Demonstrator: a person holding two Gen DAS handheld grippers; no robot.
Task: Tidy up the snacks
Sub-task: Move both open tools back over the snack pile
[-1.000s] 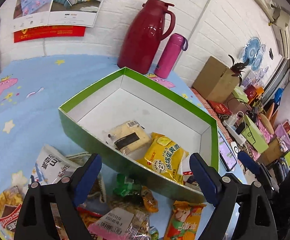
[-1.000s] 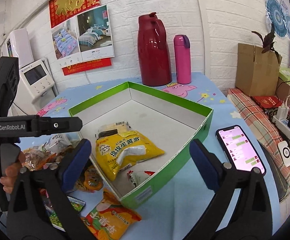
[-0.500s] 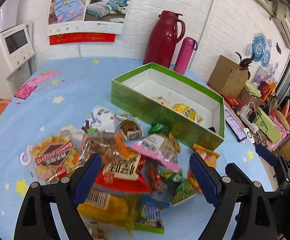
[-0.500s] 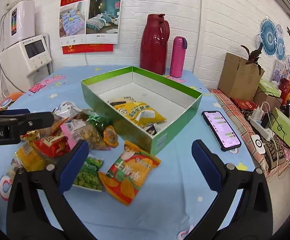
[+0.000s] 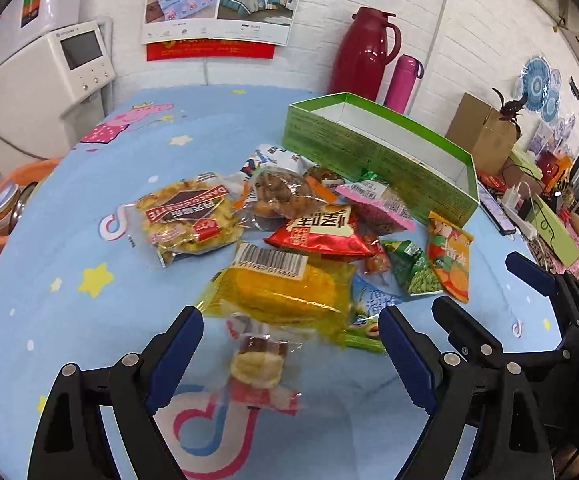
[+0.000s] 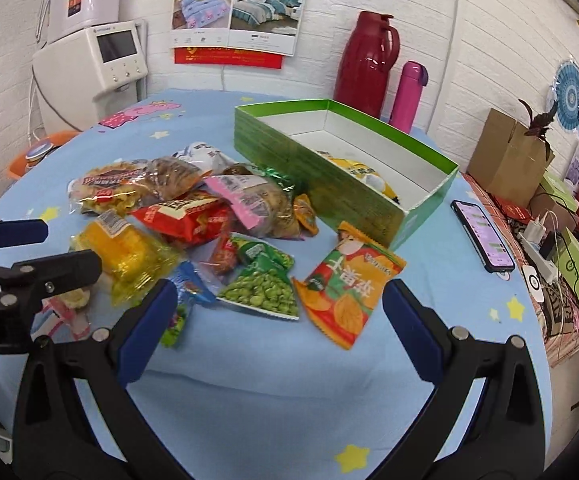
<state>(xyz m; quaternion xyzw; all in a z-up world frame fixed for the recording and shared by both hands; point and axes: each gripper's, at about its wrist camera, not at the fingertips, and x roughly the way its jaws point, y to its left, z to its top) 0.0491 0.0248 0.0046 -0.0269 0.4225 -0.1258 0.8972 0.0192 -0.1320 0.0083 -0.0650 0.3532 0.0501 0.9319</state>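
A heap of snack packets lies on the blue tablecloth beside a green box (image 5: pixel 377 160) (image 6: pixel 341 192) that holds a yellow packet (image 6: pixel 365 174). My left gripper (image 5: pixel 291 344) is open above a small clear-wrapped cake (image 5: pixel 259 364), just short of a yellow packet (image 5: pixel 285 292). My right gripper (image 6: pixel 279 312) is open over the cloth, near a green pea packet (image 6: pixel 263 286) and an orange chip packet (image 6: pixel 349 284). A red packet (image 5: pixel 321 232), a pink-edged packet (image 5: pixel 377 204) and a round biscuit packet (image 5: pixel 187 216) lie farther back.
A red thermos (image 6: pixel 365 64) and a pink bottle (image 6: pixel 409 96) stand behind the box by the wall. A phone (image 6: pixel 483 236) lies right of the box. A cardboard box (image 6: pixel 509 160) and cluttered items crowd the right side. A white appliance (image 5: pixel 45 92) stands far left.
Both grippers have pulled back from over the green box toward the near side of the table; the snack heap now fills the view. Both stay open.
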